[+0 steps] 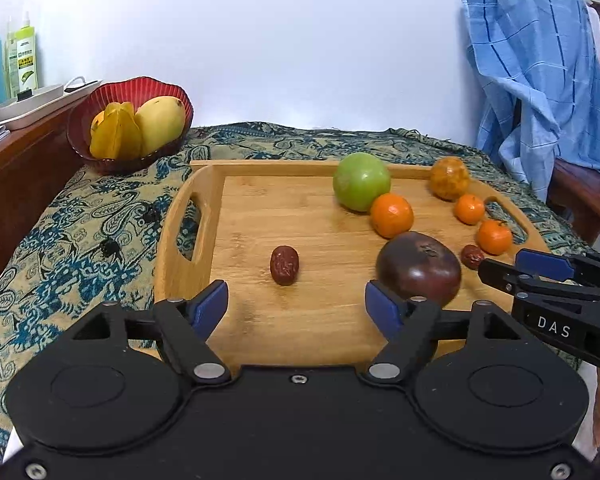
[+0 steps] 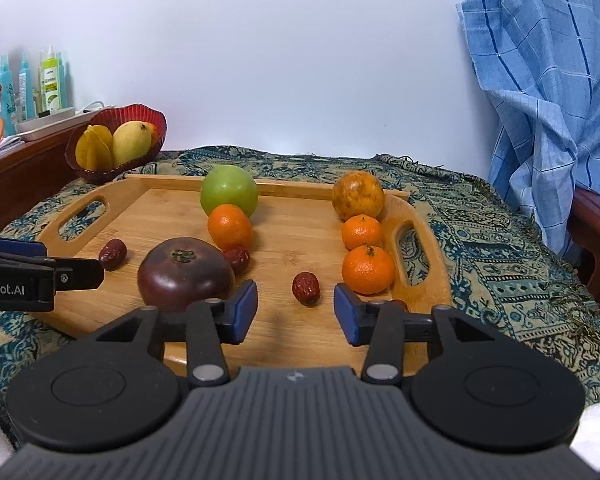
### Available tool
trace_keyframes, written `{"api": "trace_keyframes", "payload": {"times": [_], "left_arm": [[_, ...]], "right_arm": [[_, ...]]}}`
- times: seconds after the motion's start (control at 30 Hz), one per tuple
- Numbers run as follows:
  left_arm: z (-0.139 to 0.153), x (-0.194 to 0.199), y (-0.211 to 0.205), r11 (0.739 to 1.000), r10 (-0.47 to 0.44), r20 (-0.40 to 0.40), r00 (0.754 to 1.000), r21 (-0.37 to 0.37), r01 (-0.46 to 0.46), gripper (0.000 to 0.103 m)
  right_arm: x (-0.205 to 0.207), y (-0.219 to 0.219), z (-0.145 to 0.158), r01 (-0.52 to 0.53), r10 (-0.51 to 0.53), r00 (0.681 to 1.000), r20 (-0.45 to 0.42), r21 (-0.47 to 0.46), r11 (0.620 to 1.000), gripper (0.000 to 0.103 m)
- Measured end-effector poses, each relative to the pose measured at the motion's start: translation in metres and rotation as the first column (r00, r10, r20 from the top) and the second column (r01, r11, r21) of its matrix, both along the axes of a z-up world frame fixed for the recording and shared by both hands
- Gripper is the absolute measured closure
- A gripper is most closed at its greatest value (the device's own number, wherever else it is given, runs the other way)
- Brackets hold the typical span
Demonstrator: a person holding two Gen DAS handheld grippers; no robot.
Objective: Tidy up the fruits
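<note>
bamboo tray point(image 1: 204, 196) with cut-out handles on a patterned blue-and-tan cloth point(image 1: 80, 220), carrying the loose fruit. left gripper point(image 1: 296, 306) low over the tray's near edge, jaws spread and holding nothing; a red date point(image 1: 284, 265) lies on the board just ahead of the gap between them. right gripper point(image 2: 296, 308) beside it, jaws likewise spread and empty, a second red date point(image 2: 306, 289) just ahead of them. dark purple round fruit point(image 2: 186, 274) sits between the two tools, close to the right gripper's left finger; a third date point(image 2: 238, 259) touches its far side. further back, a green apple point(image 2: 229, 194) with an orange mandarin point(image 2: 230, 227) against its front. along the tray's right side, a mottled yellow-brown fruit point(image 2: 358, 195) and two more mandarins point(image 2: 361, 231) point(image 2: 368, 270) in a line. beyond the tray at far left, a red ribbed bowl point(image 1: 100, 96) holding a mango point(image 1: 160, 122) and a starfruit point(image 1: 116, 132). blue checked fabric point(image 1: 540, 80) hangs at right.
</note>
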State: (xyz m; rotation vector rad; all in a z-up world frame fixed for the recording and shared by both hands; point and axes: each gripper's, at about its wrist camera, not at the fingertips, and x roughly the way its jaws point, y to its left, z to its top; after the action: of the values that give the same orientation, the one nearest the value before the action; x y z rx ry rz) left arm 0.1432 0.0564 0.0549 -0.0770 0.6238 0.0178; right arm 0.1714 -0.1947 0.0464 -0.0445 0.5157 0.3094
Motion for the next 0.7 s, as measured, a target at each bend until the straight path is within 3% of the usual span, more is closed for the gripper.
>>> {"api": "trace_keyframes", "payload": {"times": [0.23, 0.3, 0.7], "left_arm": [[0.007, -0.015, -0.002, 1.000, 0.000, -0.002, 1.000, -0.011, 0.000, 0.027], [0.008, -0.020, -0.002, 1.000, -0.001, -0.004, 1.000, -0.016, 0.001, 0.017], [0.017, -0.049, -0.003, 0.999, 0.002, -0.001, 1.000, -0.033, -0.002, 0.016]], "right_arm": [[-0.016, -0.004, 0.008, -0.004, 0.004, 1.000, 0.022, -0.027, 1.000, 0.032], [-0.021, -0.006, 0.011, -0.003, 0.004, 1.000, 0.031, -0.030, 1.000, 0.029], [-0.043, -0.016, 0.016, -0.007, 0.007, 1.000, 0.028, -0.011, 1.000, 0.015]]}}
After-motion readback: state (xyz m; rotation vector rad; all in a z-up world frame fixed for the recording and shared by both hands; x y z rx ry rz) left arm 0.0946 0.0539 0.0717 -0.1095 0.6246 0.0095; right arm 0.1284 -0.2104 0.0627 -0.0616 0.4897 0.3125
